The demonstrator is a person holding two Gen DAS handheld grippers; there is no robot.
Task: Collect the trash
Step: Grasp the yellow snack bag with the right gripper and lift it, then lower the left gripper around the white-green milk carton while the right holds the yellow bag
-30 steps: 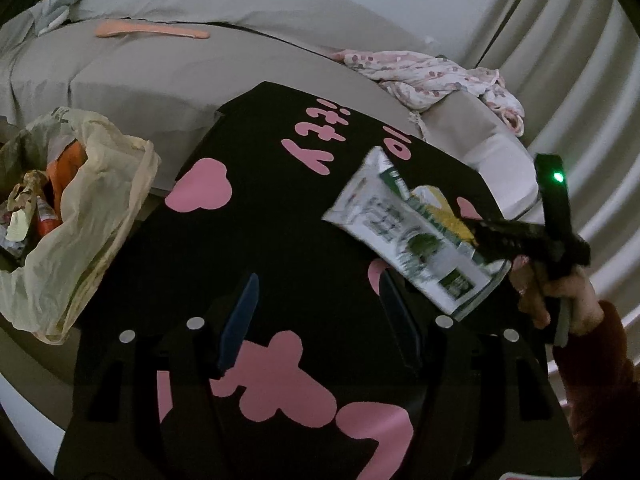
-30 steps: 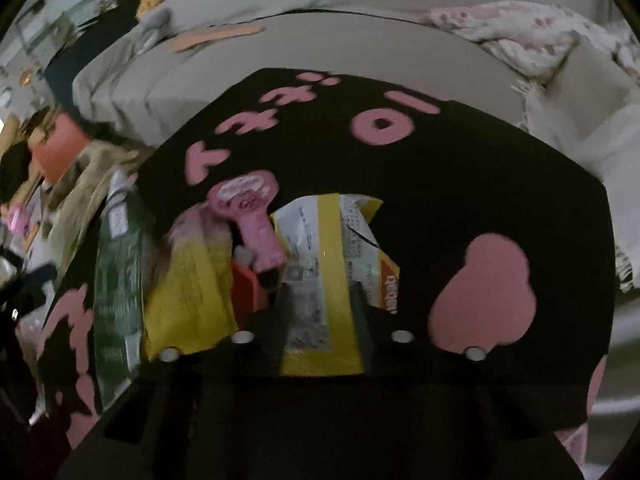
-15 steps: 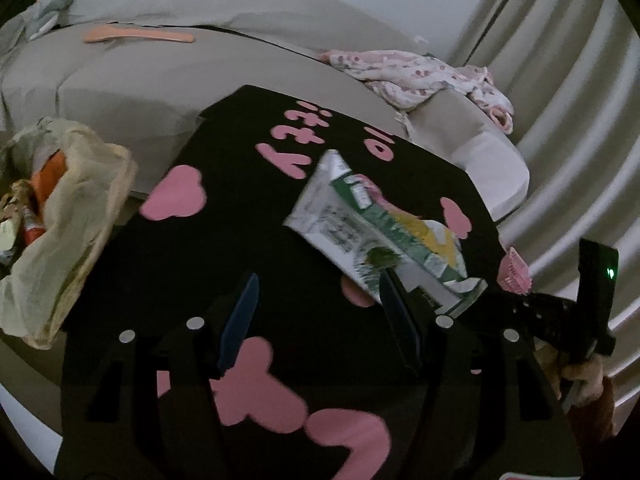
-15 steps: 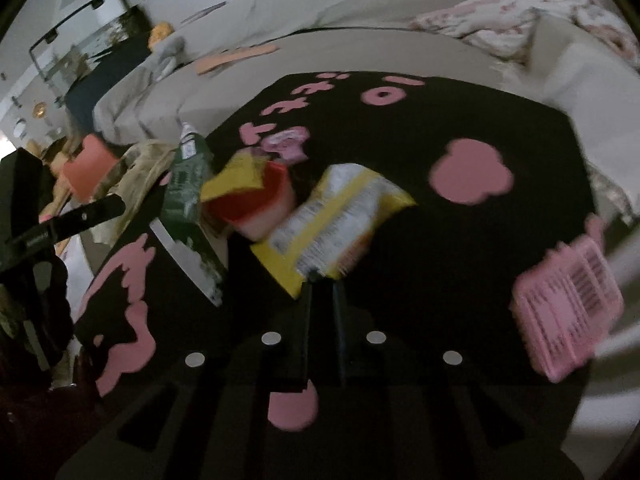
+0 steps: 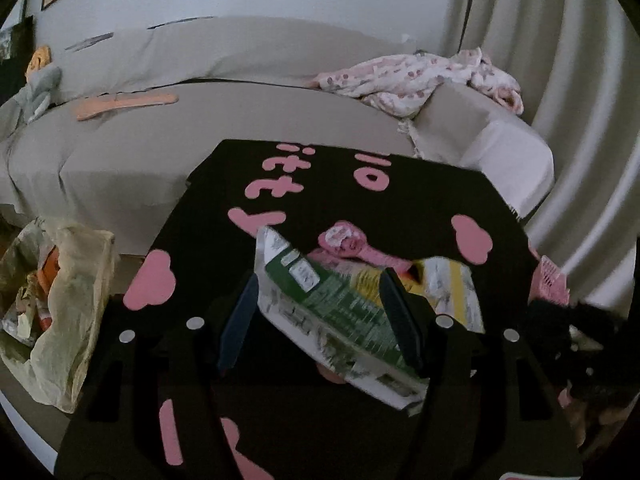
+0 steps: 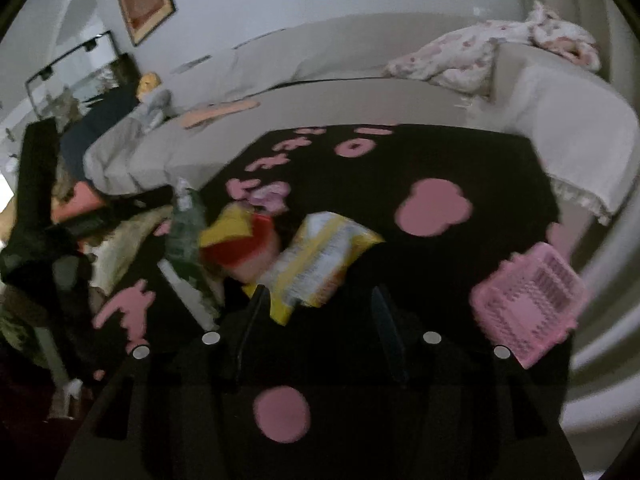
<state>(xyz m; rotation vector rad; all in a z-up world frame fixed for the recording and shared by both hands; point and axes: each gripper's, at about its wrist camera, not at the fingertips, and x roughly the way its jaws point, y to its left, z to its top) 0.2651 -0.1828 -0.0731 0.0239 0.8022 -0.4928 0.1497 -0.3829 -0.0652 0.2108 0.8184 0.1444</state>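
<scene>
A green and white snack wrapper [image 5: 340, 312] lies on the black table with pink shapes [image 5: 400, 208]. My left gripper [image 5: 320, 320] is open, its fingers either side of that wrapper. A yellow snack bag [image 6: 324, 264] lies in front of my right gripper [image 6: 316, 320], which is open with its fingers around the bag's near end. A red and yellow wrapper [image 6: 240, 244] and the green wrapper [image 6: 184, 232] lie to its left. A beige plastic trash bag [image 5: 56, 304] with trash in it hangs off the table's left side.
A pink fan-like toy [image 5: 352, 244] lies on the table behind the wrappers. A pink plastic basket [image 6: 528, 300] sits at the table's right edge. A grey sofa [image 5: 200, 120] with a pink spotted blanket [image 5: 420, 80] curves behind the table.
My right gripper opened and the yellow bag dropped onto the table. My left gripper moved in around the green wrapper, which lies lower and closer between its fingers.
</scene>
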